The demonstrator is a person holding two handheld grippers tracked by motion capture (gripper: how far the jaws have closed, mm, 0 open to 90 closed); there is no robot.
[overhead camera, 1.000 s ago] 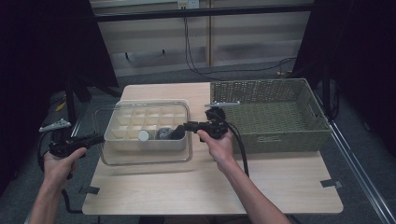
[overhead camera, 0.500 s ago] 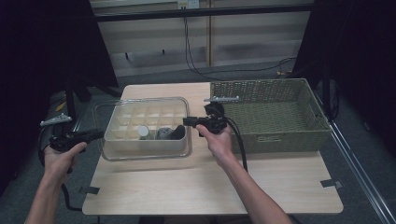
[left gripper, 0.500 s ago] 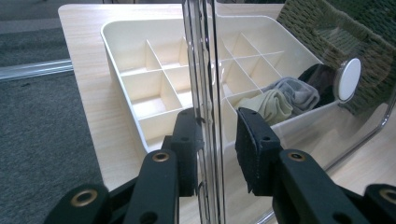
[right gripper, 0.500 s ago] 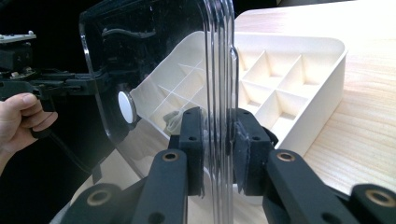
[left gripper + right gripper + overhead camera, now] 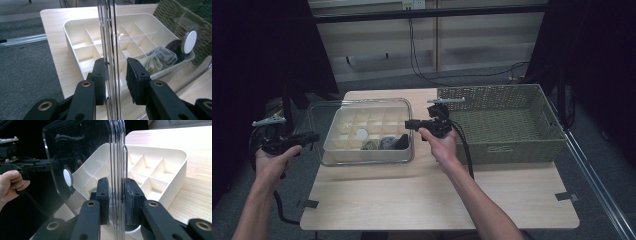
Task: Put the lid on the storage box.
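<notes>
Clear lid (image 5: 319, 112) gripped by L tongs (image 5: 113, 77) & R tongs (image 5: 116, 200), cream tray (image 5: 344, 142) w/ rolled socks (image 5: 384, 144).

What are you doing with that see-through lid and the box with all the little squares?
A person holds a clear plastic lid by its two ends, the left tongs gripping one edge and the right tongs the other. The lid hangs level above a cream divided tray on the wooden table. A few rolled socks sit in the tray, and a woven basket stands beside it.
</notes>
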